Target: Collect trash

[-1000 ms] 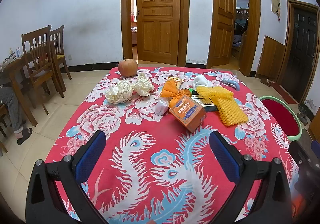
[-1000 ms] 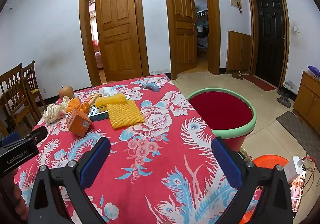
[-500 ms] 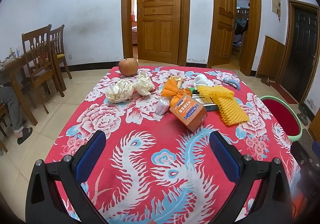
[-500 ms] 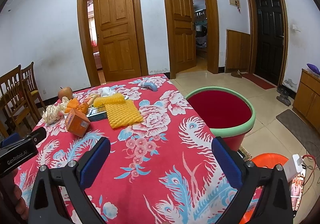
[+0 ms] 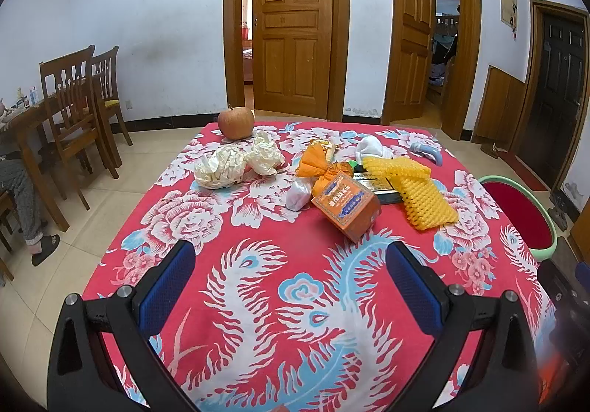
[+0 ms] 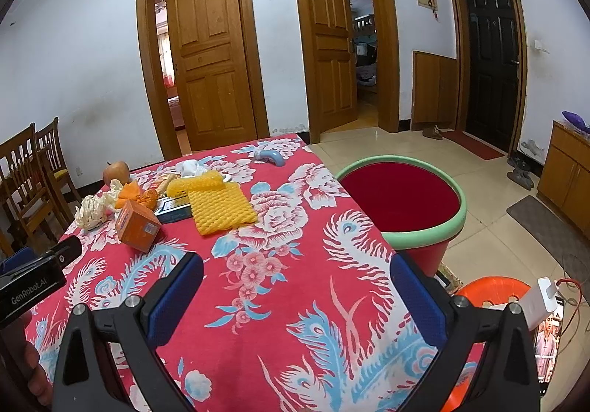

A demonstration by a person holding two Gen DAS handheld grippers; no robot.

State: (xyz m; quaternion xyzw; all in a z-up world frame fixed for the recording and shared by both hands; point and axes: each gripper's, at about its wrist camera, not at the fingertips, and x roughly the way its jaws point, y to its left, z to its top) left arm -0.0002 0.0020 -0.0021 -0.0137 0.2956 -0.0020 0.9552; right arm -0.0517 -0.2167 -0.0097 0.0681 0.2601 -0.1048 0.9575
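On table: orange box tilted, long axis toward L gripper | both grippers apart

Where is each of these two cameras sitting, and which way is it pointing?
Left wrist view: rides on the left tongs, low over the near table edge, facing the orange box and apple; only its own open fingers show.
Right wrist view: rides on the right tongs, further right, facing the red bin; open fingers, plus the left tongs at the left edge.
Shared: the orange box, the apple, the bin and the tablecloth.
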